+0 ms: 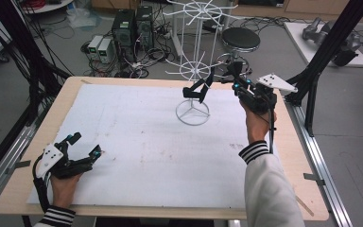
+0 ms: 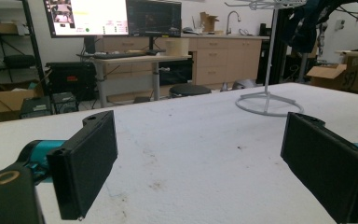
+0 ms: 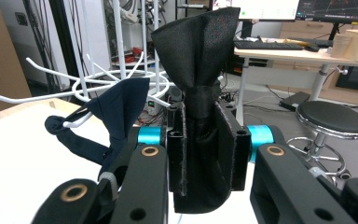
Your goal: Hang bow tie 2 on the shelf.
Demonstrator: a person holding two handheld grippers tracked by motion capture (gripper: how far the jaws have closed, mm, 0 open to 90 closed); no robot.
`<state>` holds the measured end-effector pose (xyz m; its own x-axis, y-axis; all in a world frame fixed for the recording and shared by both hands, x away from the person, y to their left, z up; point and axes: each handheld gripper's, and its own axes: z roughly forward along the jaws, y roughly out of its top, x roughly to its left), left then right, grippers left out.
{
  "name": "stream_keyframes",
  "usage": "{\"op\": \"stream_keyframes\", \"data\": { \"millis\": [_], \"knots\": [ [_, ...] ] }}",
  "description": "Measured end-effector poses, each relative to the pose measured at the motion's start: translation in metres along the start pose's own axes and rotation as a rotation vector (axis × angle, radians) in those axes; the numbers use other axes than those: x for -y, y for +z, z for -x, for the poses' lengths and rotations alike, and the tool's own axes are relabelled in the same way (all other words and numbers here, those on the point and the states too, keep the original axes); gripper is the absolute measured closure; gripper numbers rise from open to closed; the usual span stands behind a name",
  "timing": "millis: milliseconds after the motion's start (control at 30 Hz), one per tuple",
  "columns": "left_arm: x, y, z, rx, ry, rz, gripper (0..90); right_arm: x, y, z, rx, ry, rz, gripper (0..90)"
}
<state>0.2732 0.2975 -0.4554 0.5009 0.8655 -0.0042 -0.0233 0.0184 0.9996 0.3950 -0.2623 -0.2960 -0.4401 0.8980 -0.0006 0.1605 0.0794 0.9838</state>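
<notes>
White-covered table (image 1: 137, 142); wire rack (image 1: 192, 111)

White wire rack (image 1: 192, 71), black cloth (image 3: 205, 93), navy cloth (image 3: 116, 112), black-and-white striped cuffs (image 1: 254, 152)

High view: above the near edge, facing down over the table (image 1: 123, 123).
Left gripper view: low, facing the rack (image 2: 269, 100).
Right gripper view: close beside the rack.

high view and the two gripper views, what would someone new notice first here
The eye goes first to the white wire rack at the table's far edge, where the right gripper has its fingers shut on a black cloth beside the rack's hooks. A second, dark blue cloth hangs on a hook next to it. The left gripper sits open and low at the near left corner of the white table cover.
</notes>
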Motion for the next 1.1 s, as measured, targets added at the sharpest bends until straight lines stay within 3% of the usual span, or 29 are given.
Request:
{"op": "stream_keyframes", "data": {
  "millis": [1100],
  "knots": [
    [0.000,0.000,0.000,0.002,0.000,-0.002,11.2,0.004,0.019,-0.017,-0.078,0.025,-0.008,75.5]
  ]
}}
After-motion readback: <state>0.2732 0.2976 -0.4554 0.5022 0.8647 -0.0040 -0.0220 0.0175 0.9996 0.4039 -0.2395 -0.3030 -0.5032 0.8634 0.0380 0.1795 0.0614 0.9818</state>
